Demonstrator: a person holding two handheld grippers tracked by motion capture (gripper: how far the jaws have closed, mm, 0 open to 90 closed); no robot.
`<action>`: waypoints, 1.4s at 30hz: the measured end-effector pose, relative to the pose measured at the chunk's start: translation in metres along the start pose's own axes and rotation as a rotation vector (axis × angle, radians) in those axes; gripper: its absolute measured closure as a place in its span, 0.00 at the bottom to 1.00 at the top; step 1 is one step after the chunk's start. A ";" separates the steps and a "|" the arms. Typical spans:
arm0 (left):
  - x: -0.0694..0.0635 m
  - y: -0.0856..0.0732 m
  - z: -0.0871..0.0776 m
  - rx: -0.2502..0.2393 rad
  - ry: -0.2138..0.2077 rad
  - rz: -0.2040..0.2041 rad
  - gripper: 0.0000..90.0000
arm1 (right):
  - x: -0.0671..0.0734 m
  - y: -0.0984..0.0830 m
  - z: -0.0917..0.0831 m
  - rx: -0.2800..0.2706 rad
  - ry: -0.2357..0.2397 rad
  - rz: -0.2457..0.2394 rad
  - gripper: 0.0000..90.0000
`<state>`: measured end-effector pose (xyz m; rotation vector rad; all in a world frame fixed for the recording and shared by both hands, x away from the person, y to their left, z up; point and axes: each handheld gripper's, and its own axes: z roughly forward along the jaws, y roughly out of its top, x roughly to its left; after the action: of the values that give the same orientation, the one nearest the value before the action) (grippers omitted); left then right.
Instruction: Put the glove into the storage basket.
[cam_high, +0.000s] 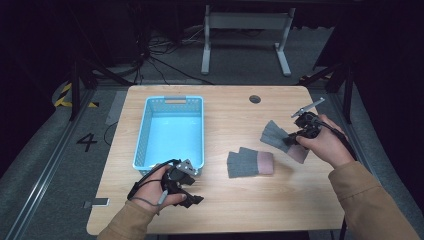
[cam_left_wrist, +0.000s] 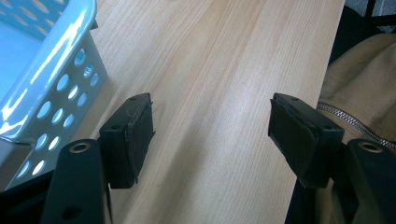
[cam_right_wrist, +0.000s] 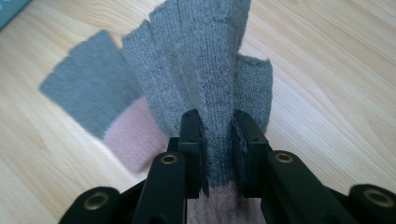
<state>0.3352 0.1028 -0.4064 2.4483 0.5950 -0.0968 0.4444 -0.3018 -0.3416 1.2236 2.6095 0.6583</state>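
From the high view we saw our right gripper (cam_high: 295, 139) at the right side of the pale wooden surface (cam_high: 225, 200), its fingers pinching a grey knitted fingerless glove with a pink cuff (cam_high: 278, 136) near that cuff; the glove's grey finger end pointed left and away from us, toward the middle of the surface, so its long axis ran slantwise across the wood. A second grey knitted glove with a pink cuff (cam_high: 250, 163) lay flat near the middle, apart from the first, its long axis running left to right with the cuff to the right. Our left gripper (cam_high: 186, 192) rested near the front edge, just beside the light blue perforated plastic basket (cam_high: 141, 135), which stood open and held nothing we could make out. In the left gripper view the fingers (cam_left_wrist: 133, 135) stood spread wide over bare wood with nothing between them, the basket wall (cam_left_wrist: 60, 88) at their left. In the right gripper view the fingers (cam_right_wrist: 194, 144) were pressed onto the bunched glove (cam_right_wrist: 205, 70), which rose straight away from them, while the other glove (cam_right_wrist: 93, 98) lay blurred beyond. We judged this the pick-up step of the first glove; the next move called for carrying it leftward over the basket without the hanging end dragging, then loosening the grip.
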 end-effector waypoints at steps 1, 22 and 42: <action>0.000 0.000 0.000 0.001 0.000 -0.001 0.36 | 0.006 0.004 0.001 -0.002 0.015 -0.024 0.85; -0.002 0.000 -0.001 -0.002 0.001 0.006 0.36 | 0.050 0.030 0.021 0.000 0.098 -0.168 0.85; -0.003 0.000 -0.001 -0.001 0.007 0.006 0.36 | 0.076 0.032 0.061 0.105 0.139 -0.304 0.85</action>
<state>0.3327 0.1025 -0.4052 2.4506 0.5912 -0.0853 0.4384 -0.2071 -0.3791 0.8029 2.8932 0.5719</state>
